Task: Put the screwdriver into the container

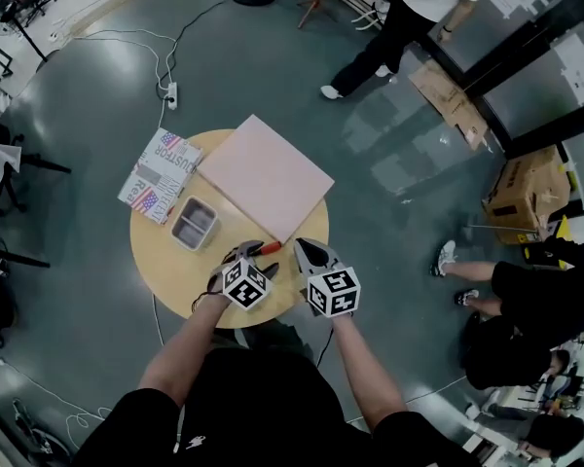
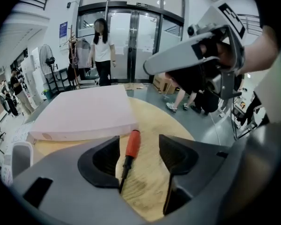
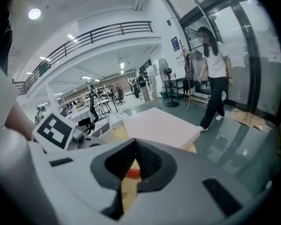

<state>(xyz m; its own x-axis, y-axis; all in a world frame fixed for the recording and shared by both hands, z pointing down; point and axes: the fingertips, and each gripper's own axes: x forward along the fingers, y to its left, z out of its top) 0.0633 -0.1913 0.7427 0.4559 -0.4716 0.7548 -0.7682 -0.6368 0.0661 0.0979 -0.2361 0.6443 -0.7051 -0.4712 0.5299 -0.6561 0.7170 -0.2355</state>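
Here: round wooden table (image 1: pixel 165 261) bearing screwdriver (image 2: pixel 132 143); grey floor (image 1: pixel 273 66), glass doors (image 2: pixel 131 46).

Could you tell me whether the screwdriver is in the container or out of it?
Out: the screwdriver lies on the table inside the open left claw; the container stands apart.

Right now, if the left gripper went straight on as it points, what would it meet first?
The left gripper would likely meet the screwdriver, lying between its open jaws; beyond, the pink board.
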